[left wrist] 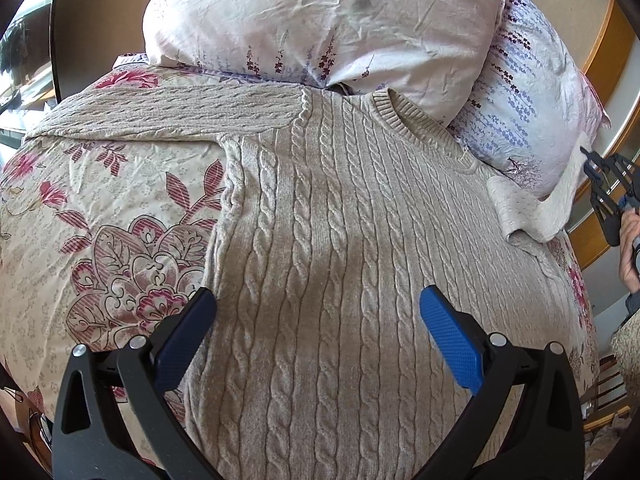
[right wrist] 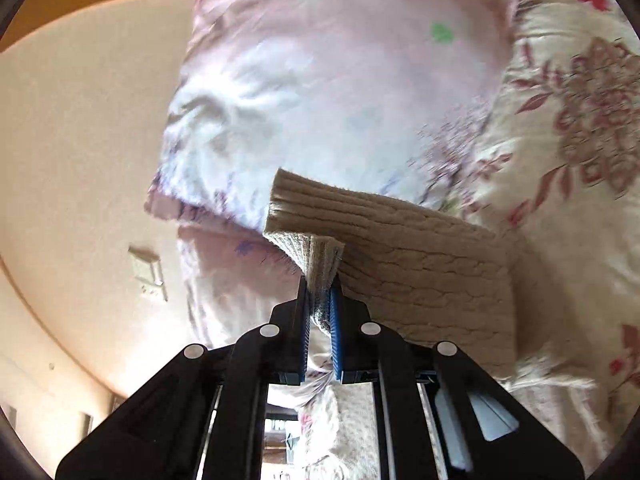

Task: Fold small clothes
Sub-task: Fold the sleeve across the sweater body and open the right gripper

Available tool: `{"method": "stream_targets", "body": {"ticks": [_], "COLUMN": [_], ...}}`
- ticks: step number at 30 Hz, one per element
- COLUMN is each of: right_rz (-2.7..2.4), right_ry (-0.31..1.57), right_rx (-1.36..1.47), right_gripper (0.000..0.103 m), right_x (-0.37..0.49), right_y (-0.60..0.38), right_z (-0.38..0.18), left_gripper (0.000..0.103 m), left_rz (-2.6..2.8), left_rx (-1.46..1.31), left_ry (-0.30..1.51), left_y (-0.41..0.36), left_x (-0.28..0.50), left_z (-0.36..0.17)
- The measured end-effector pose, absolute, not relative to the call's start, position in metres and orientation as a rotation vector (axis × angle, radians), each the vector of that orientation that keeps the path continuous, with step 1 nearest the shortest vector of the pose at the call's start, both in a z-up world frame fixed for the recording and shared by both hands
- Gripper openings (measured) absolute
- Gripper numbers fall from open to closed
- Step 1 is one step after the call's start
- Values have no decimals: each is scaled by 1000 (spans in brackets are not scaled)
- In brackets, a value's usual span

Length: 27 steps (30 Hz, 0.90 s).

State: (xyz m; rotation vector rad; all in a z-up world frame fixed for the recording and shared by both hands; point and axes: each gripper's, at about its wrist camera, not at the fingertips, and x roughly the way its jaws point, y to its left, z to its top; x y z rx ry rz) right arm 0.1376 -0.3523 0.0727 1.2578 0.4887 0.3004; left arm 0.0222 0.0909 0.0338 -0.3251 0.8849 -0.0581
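Knitwear like this beige cable-knit sweater, spread mid-frame on the floral bedspread, is soft, floppy and weighty. Your right gripper pinches its sleeve cuff; your left gripper hovers spread; take the hem.

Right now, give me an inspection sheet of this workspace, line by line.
Surface: bed under a floral bedspread, cream with pink flowers.
Job's things: beige cable-knit sweater spread flat, one sleeve stretched out sideways; the other sleeve's cuff lifted off the bed.
Clutter: two floral pillows at the head; the sweater's collar lies against them.
Grippers: left tongs open, above the sweater's body, holding nothing; right tongs shut on the cuff.
Cables: nothing seen.
Surroundings: padded headboard with a wooden frame, wall switch plate, part of a hand at the frame's edge.
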Motion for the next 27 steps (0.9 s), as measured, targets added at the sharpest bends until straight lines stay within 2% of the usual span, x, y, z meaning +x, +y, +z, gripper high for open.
{"method": "stream_targets", "body": {"ticks": [6, 13, 18, 27], "right_rz": [497, 530, 524, 492], "right_ry": [634, 899, 1008, 1113], "right_rx": [1161, 986, 922, 806], "right_gripper": [9, 9, 9, 9], "right_x": [187, 216, 224, 229], "right_y": [-248, -134, -89, -45], "right_z": [79, 28, 0, -20], "left_gripper": [101, 101, 101, 101], "left_rz": [-73, 23, 128, 210], "left_rx": [-394, -562, -681, -625], "left_ry": [852, 796, 789, 753], "left_y": [110, 162, 208, 263], "left_x": [22, 14, 8, 13], "left_z": [36, 36, 33, 45]}}
